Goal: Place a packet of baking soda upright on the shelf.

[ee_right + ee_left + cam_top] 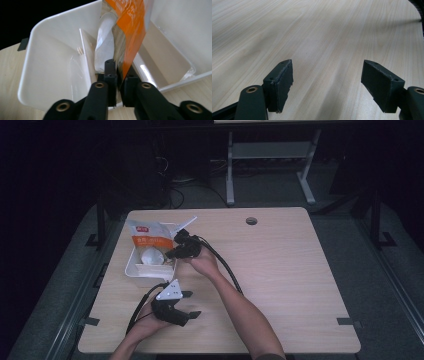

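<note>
Pale wooden table (280, 265), right tongs (119, 75) pinching orange packet (132, 27) over white bin (50, 62), left tongs (327, 82) wide open, empty.

Orange-and-white bag (130, 27), open, standing tilted in white divided bin (50, 42)

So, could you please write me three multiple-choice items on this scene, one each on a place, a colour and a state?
1. Where does the white tray sit?
A. on the table's left side
B. at its right edge
C. on the floor

2. What colour is the bag?
A. blue
B. orange and white
C. green

3. How do the left gripper's jaws stand?
A. shut on the bag
B. wide apart with nothing between
C. shut on a cable

Answers: 1 A, the high view shows it left of centre; 2 B, orange print on white; 3 B, bare wood shows between them, while the right gripper pinches the bag.
</note>
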`<move>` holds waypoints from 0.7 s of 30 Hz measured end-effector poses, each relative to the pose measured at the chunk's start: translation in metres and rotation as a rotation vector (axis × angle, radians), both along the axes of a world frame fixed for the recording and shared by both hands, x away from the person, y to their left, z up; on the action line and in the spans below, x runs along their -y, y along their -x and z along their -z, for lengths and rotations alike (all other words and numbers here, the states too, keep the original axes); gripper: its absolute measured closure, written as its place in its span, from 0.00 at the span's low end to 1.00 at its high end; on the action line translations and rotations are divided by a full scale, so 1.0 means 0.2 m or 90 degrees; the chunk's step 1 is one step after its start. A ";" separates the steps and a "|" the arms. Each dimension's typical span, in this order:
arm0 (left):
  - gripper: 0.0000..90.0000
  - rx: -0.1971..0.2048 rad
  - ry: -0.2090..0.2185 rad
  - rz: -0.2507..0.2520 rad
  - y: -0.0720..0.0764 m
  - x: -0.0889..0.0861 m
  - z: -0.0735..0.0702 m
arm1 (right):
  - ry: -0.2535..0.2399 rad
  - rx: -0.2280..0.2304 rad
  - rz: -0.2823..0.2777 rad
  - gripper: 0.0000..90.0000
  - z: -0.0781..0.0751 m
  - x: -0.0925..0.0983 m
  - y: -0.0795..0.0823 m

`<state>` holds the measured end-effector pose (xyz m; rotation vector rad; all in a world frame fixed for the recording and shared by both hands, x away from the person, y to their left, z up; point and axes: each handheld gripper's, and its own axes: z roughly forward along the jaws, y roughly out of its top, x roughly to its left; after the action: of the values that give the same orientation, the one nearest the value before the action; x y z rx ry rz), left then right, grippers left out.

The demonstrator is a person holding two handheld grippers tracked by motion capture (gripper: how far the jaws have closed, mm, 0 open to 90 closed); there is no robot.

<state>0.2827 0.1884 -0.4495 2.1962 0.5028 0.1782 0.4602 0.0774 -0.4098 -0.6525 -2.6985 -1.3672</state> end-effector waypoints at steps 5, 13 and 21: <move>0.28 0.002 0.000 -0.001 0.00 0.00 0.00 | -0.018 -0.007 0.001 0.87 -0.04 0.04 0.00; 0.28 0.002 -0.003 -0.002 0.00 0.01 0.00 | -0.034 -0.022 -0.003 0.80 -0.07 0.11 0.01; 0.28 0.001 -0.003 -0.003 0.00 0.01 0.00 | -0.054 -0.034 0.004 0.75 -0.09 0.19 0.01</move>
<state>0.2825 0.1862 -0.4500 2.1999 0.5073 0.1829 0.4583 0.0387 -0.3922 -0.6812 -2.5842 -1.4361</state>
